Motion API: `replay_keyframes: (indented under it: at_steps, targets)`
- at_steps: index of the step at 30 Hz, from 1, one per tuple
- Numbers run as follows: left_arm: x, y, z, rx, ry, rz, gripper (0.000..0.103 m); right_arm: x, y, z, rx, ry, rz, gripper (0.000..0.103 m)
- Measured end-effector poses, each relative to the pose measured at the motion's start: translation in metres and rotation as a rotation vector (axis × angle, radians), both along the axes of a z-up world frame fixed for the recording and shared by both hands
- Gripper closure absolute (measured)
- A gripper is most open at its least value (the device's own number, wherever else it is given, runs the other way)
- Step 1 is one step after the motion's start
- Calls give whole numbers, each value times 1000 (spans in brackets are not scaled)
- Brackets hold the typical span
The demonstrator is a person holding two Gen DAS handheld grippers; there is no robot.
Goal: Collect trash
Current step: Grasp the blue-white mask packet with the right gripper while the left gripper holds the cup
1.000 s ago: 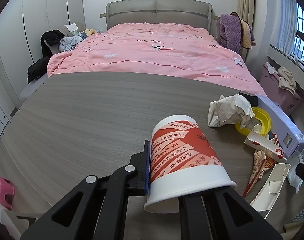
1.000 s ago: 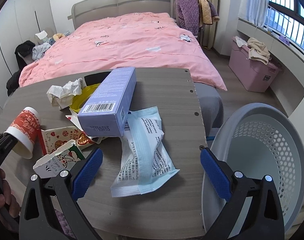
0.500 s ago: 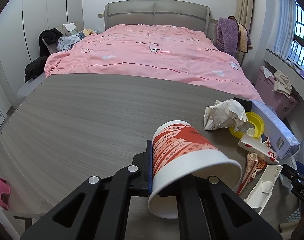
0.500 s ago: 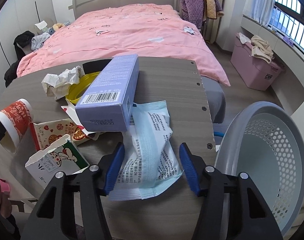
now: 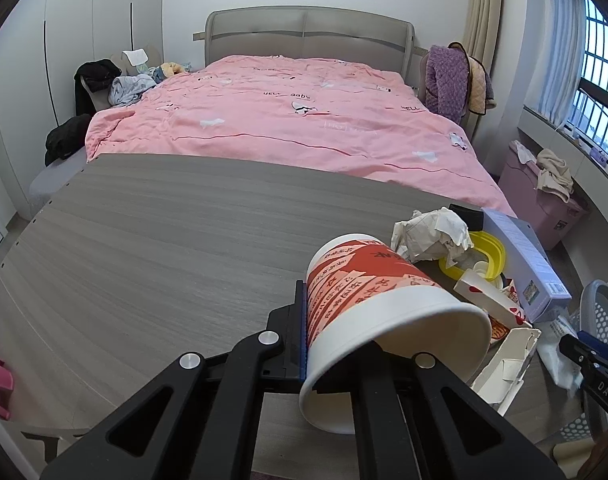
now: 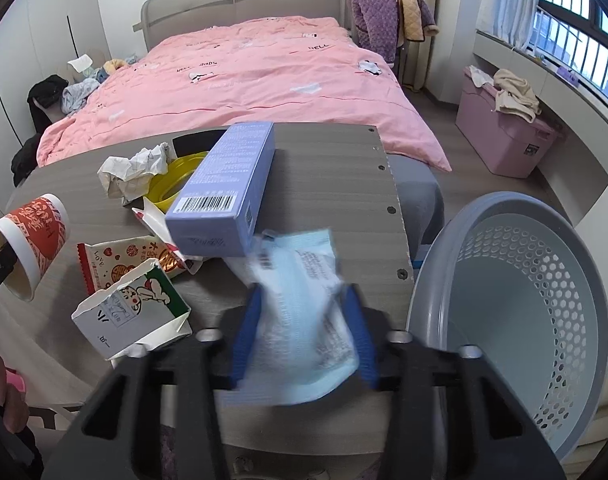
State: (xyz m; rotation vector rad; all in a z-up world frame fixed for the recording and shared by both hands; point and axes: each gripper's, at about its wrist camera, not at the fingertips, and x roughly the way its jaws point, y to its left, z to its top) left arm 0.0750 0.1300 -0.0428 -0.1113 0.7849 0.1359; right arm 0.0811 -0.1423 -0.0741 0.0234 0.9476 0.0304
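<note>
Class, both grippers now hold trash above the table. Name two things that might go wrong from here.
1. The left gripper pinches only the paper cup's wall; it may crumple or slip.
2. The right gripper squeezes a limp blue wrapper, which might slide free before reaching the grey basket.

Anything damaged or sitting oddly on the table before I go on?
The milk carton lies on its side with its top torn open, and the purple box rests tilted across the yellow lid and wrappers. No spill visible.

The pink bedspread (image 6: 243, 80) reads "HELL"; the snack wrapper (image 6: 119, 260) reads "LOVE".
</note>
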Motion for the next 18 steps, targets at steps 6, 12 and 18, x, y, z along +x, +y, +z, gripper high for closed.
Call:
replay_keyframes:
  at_steps: [6, 12, 18]
  targets:
    - [-4, -2, 2, -2, -3, -7, 101, -7, -4, 2, 18, -4, -10, 74]
    - [-9, -5, 7, -7, -13, -22, 101, -12, -7, 9, 34, -15, -15, 74]
    - [-14, -10, 12, -11, -22, -40, 101, -21, -8, 15, 46, -24, -18, 74]
